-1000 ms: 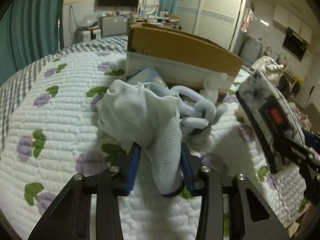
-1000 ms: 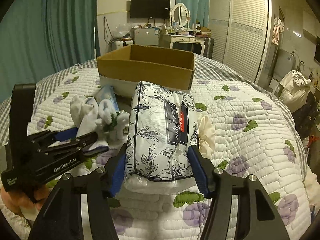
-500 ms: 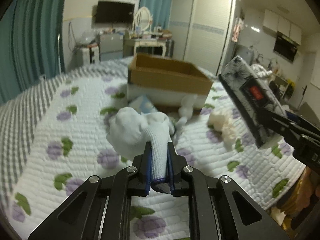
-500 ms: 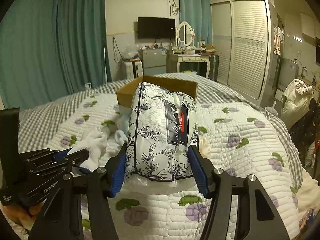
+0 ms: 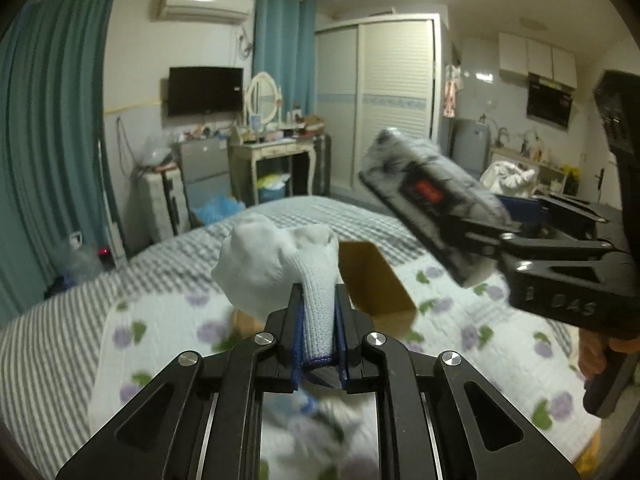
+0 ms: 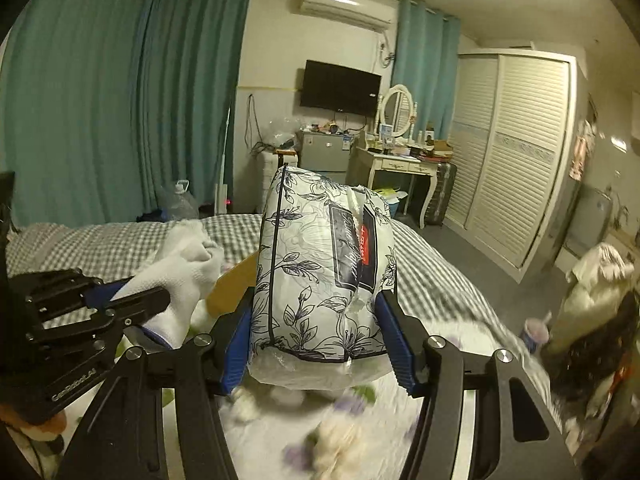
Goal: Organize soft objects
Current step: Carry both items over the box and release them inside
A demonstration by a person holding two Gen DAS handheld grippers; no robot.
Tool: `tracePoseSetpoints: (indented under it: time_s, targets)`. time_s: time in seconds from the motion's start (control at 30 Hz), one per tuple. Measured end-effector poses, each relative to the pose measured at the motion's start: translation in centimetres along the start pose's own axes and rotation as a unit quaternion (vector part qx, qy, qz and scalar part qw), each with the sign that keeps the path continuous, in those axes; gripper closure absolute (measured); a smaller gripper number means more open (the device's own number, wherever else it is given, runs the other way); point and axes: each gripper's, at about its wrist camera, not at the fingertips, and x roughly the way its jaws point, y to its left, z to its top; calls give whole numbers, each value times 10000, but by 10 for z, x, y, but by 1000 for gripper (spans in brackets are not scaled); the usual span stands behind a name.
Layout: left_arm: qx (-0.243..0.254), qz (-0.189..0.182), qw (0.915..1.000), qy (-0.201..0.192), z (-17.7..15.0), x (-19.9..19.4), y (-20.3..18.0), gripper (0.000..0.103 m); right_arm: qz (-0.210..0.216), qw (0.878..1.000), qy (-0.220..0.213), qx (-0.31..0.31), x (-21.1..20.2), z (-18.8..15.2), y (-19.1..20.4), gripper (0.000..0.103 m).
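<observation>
My left gripper is shut on a white glove and holds it high above the bed; it also shows in the right wrist view. My right gripper is shut on a floral tissue pack, also lifted; the pack shows in the left wrist view at the right. The open cardboard box sits on the quilt beyond both grippers, partly hidden behind the glove and the pack.
The bed has a floral quilt over a grey striped cover. Blurred soft items lie on the quilt below the grippers. A dresser, a wardrobe and teal curtains stand beyond.
Both grippers have risen well above the bed with their loads and moved toward the box. The left gripper closed on the glove a second ago.
</observation>
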Motion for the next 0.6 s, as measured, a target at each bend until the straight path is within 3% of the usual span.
tracePoseSetpoints:
  time_s: [0.1,0.37,0.47,0.6]
  targets:
    - [79,40,9999,131,8,41,4,91,-115,9998,137,-57,44,10,-9,45]
    - [168,105,9981,582,-7,128,10,91,208,9972,658,295,155,-3,-35,45]
    - [248,169,9972,682,-13,145,8,90,249,9964,722,364,171,-13,-45,44]
    - [249,277,9967,724,-16,149,4,82,377,9941,801,631,177,-19,-62,34]
